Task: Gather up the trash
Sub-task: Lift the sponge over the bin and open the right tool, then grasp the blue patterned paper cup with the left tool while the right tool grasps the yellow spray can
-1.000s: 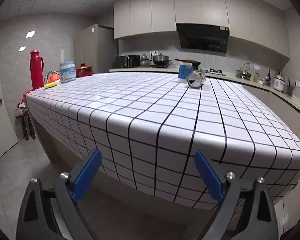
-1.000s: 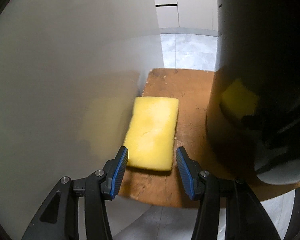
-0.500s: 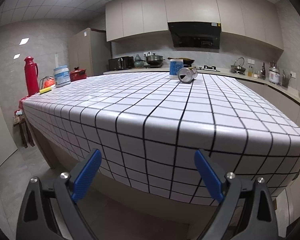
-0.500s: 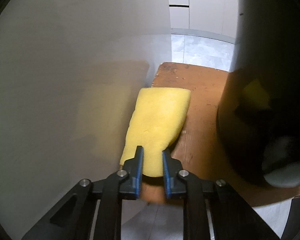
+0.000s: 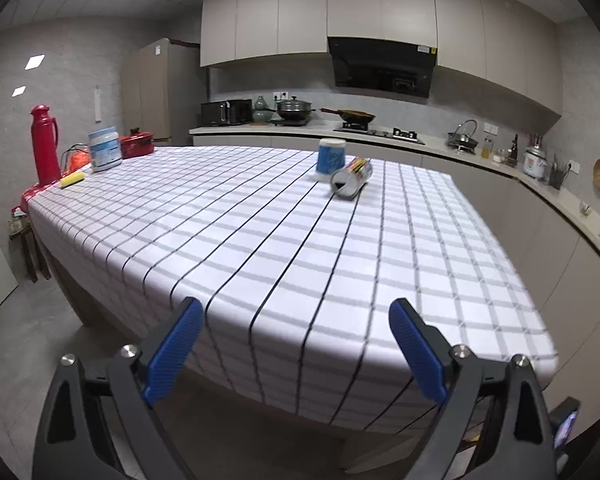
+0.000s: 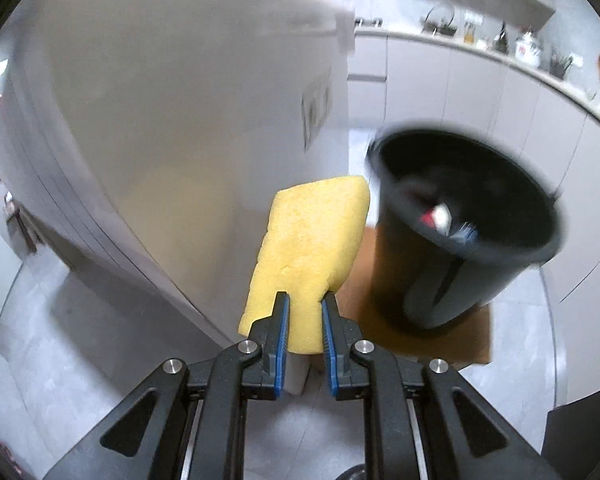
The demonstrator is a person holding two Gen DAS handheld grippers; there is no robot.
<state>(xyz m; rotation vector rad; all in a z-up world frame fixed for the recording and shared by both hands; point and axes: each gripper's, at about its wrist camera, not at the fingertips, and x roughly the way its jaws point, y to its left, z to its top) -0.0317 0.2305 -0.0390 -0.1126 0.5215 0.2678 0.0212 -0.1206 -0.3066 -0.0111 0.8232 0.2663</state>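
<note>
Now yellow porous sponge point(image 6: 312, 248) pinched in right gripper point(image 6: 304, 300) jaws; left gripper point(image 5: 296, 316) jaws wide, empty.

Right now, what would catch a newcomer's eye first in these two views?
The yellow sponge, pinched in the right gripper and held up beside the black bin. Then the checked table, where a can lies tipped by a blue cup, beyond the open left gripper.
</note>
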